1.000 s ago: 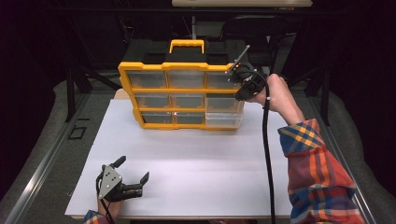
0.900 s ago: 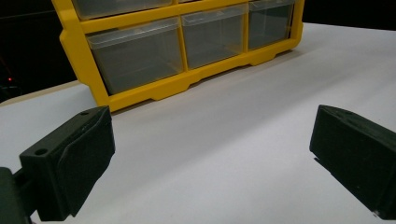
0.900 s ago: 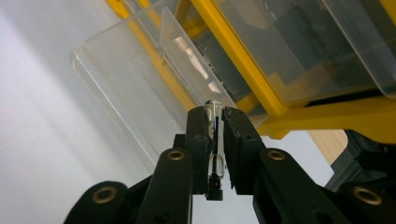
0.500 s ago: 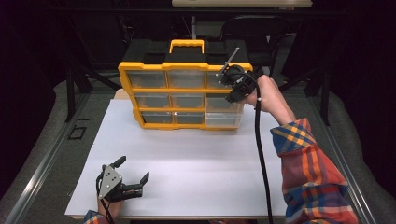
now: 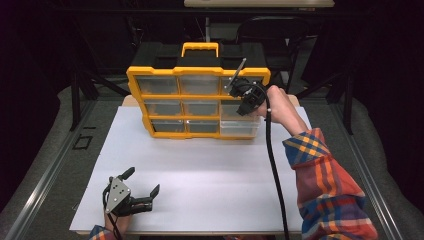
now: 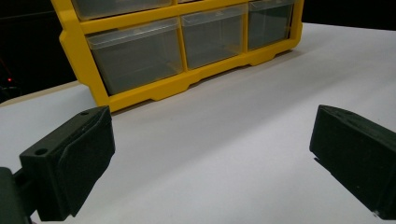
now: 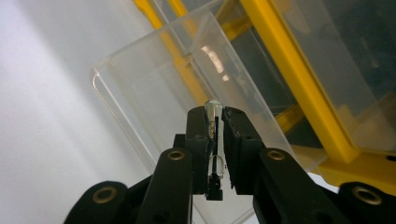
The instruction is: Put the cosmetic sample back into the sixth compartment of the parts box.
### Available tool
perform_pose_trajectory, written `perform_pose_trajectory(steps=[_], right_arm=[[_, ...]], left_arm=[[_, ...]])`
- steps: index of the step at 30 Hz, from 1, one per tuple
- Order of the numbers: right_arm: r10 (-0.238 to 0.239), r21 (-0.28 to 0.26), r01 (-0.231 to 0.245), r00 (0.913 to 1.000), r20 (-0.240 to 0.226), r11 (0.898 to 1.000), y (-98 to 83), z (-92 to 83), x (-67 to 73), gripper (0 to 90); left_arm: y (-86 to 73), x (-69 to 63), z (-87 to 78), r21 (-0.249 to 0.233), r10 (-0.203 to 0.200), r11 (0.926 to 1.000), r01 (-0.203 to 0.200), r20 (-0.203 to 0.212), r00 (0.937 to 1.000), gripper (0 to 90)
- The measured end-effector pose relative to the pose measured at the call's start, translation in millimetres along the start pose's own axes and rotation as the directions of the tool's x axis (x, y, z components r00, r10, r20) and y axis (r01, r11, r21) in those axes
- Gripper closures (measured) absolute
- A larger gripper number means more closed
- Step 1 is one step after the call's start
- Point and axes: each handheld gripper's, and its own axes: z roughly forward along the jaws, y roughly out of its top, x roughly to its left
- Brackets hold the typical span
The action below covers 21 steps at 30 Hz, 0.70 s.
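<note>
Two tools differ: the right tool [image 7: 215, 122] clenches a small clear glass tube [image 7: 214, 140] just above the pulled-out clear plastic drawer [image 7: 154, 93], seemingly to drop it in; the left tool [image 5: 142, 190] rests released.

The white table sheet [image 5: 210, 165] is brightly lit from above; darkness surrounds it. Glare is seen at nine o'clock in the right gripper view.

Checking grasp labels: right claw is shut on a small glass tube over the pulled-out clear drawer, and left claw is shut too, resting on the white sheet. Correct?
Not quite. The left claw is open: the left gripper view shows its jaws wide apart with nothing between them, above the white sheet. The rest holds: the right claw is shut on the small glass tube over the pulled-out clear drawer.
</note>
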Motion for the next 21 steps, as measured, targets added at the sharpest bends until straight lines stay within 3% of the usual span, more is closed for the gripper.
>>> perform_pose_trajectory(steps=[18,21], right_arm=[[0.001,0.022,-0.001,0.9998,-0.020,1.000,0.3,25.4,4.5,80.6],[0.014,0.023,-0.014,0.9998,-0.011,1.000,-0.5,27.7,3.7,76.1]], left_arm=[[0.1,0.0,-0.4,-0.001,0.001,1.0000,-0.001,-0.001,1.0000,0.0],[0.1,0.1,-0.3,-0.001,0.003,1.0000,-0.003,-0.001,1.0000,0.0]])
